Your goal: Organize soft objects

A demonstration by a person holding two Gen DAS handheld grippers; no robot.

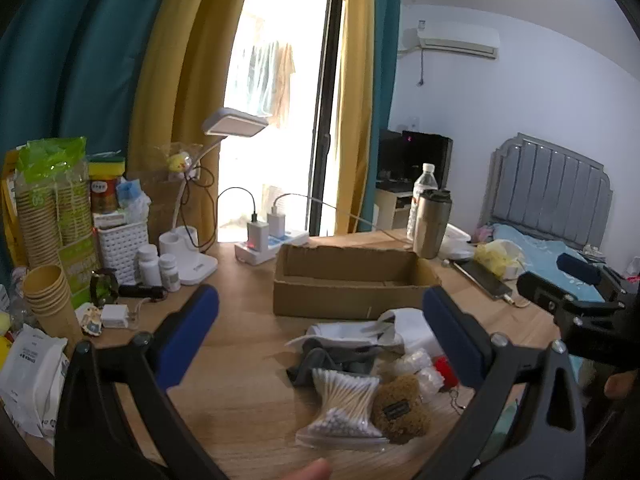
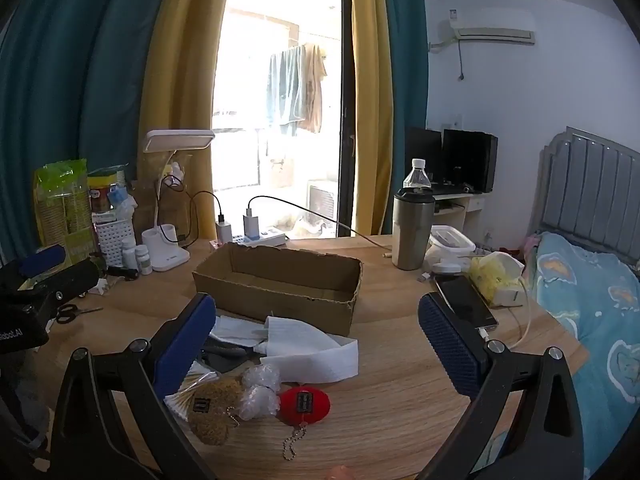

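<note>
Cardboard box (image 2: 276,280) mid-table, soft-object pile (image 2: 256,376) just before it, tumbler (image 2: 412,232) behind-right, lamp (image 2: 170,208) behind-left.

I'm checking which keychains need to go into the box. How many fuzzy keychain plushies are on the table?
2: a brown plush beside the cotton swab pack, and a red plush right of the bubble wrap. More may hide under the pile.

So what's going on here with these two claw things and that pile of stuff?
A person holds a claw in each hand over a wooden desk. Both the left claw and the right claw are open and empty. The soft things, a brown plush, a red plush and white foam sheets, lie before the empty cardboard box.
</note>
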